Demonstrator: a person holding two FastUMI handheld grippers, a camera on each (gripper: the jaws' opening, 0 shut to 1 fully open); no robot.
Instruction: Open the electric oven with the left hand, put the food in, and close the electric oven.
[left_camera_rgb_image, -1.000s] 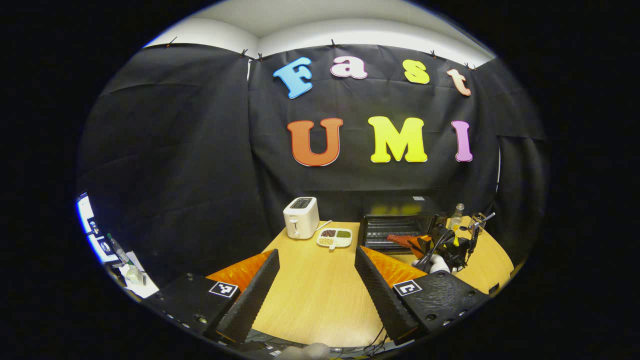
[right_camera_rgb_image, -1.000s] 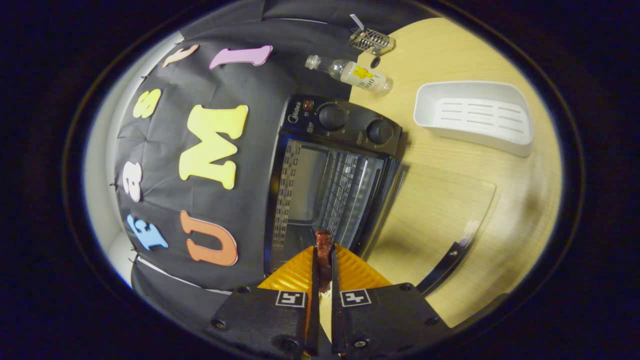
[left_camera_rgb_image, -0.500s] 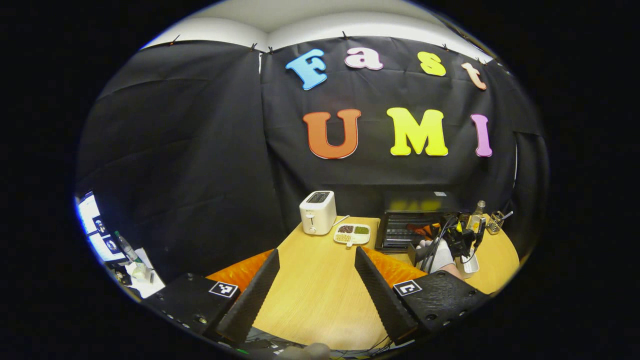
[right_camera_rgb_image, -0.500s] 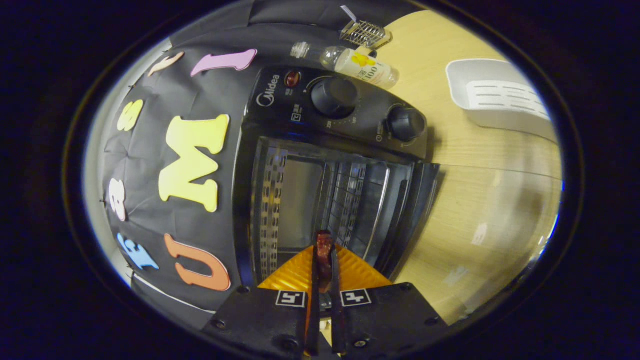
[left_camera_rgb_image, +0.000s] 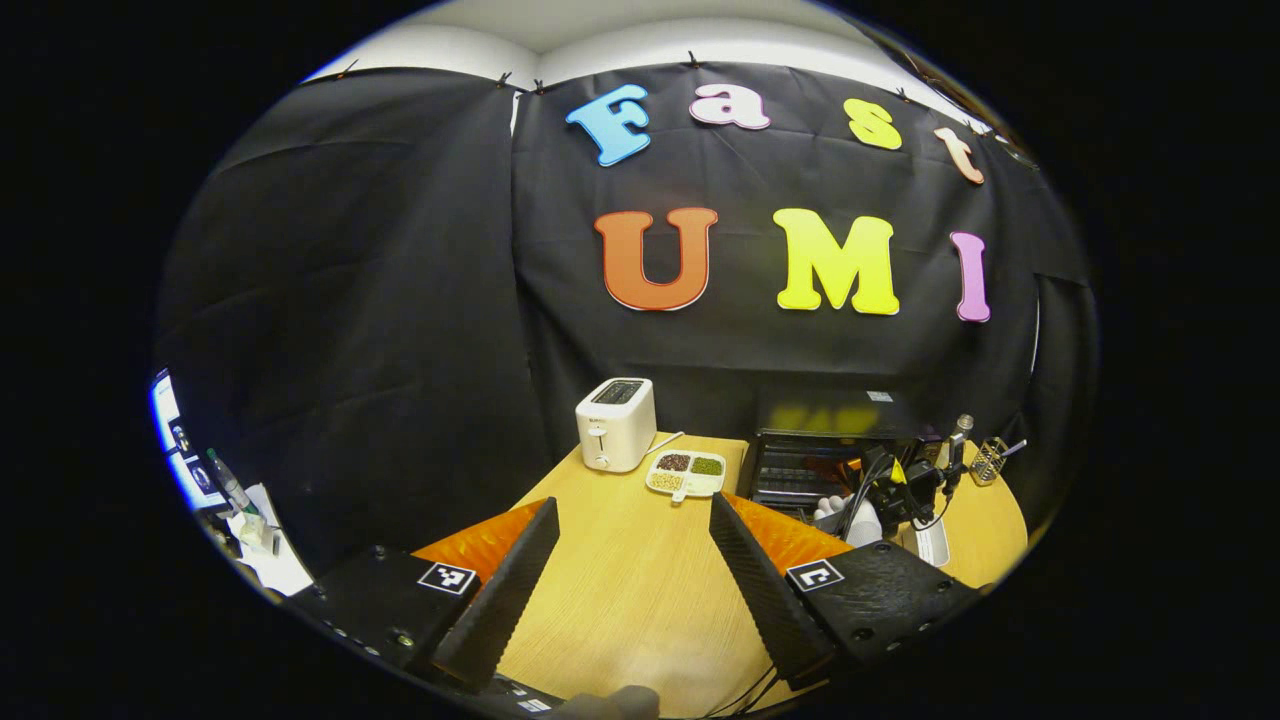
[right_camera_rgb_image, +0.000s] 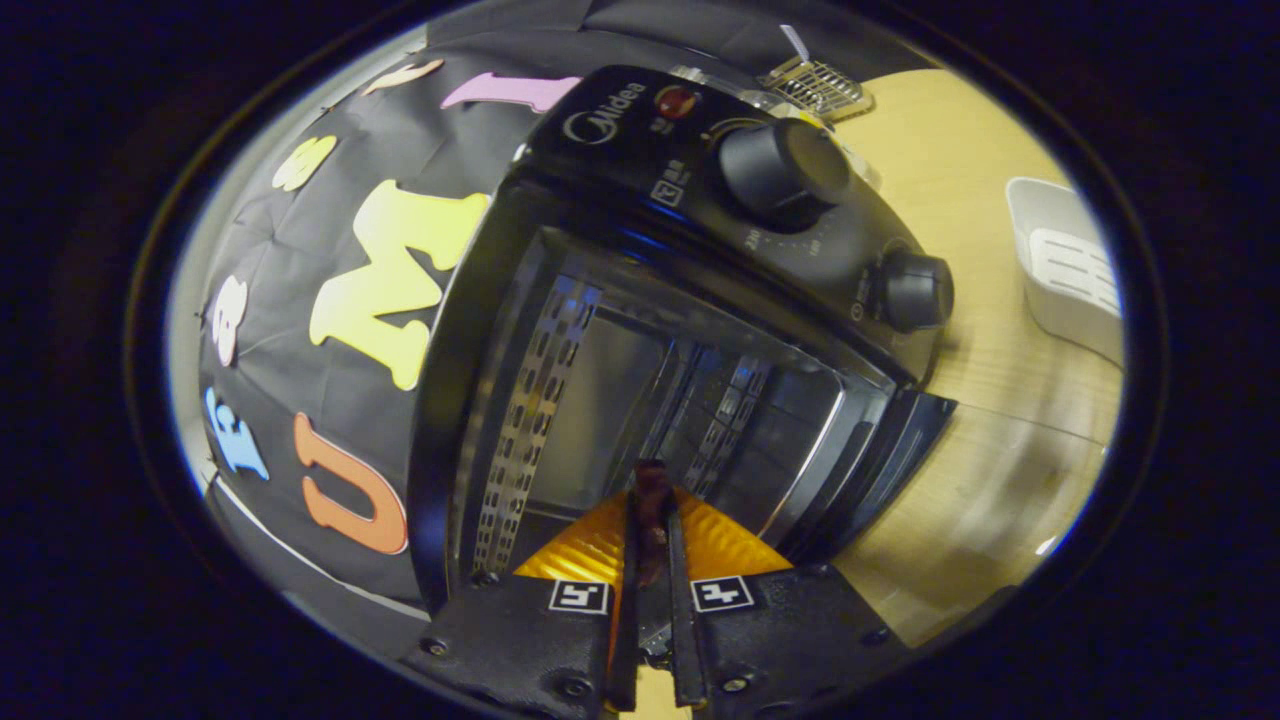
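The black electric oven (right_camera_rgb_image: 700, 190) stands open, its glass door (right_camera_rgb_image: 1000, 480) folded down flat on the table. My right gripper (right_camera_rgb_image: 652, 500) is shut on a dark red piece of food (right_camera_rgb_image: 652, 490) and sits at the mouth of the oven cavity, rolled on its side. The wire rack (right_camera_rgb_image: 720, 430) shows inside. In the left gripper view, my left gripper (left_camera_rgb_image: 630, 540) hangs open over the wooden table (left_camera_rgb_image: 620, 590), far from the oven (left_camera_rgb_image: 830, 440). The other gripper (left_camera_rgb_image: 900, 490) and a white-gloved hand (left_camera_rgb_image: 850, 515) are at the oven's front.
A white toaster (left_camera_rgb_image: 615, 424) and a white divided dish of beans (left_camera_rgb_image: 685, 474) stand at the table's back. A white tray (right_camera_rgb_image: 1070, 270) and a metal grater (right_camera_rgb_image: 810, 85) lie right of the oven. A screen and clutter (left_camera_rgb_image: 220, 490) sit off the table's left.
My right gripper has carried the food closer, from in front of the oven to its opening. The left gripper has stayed open and shifted slightly.
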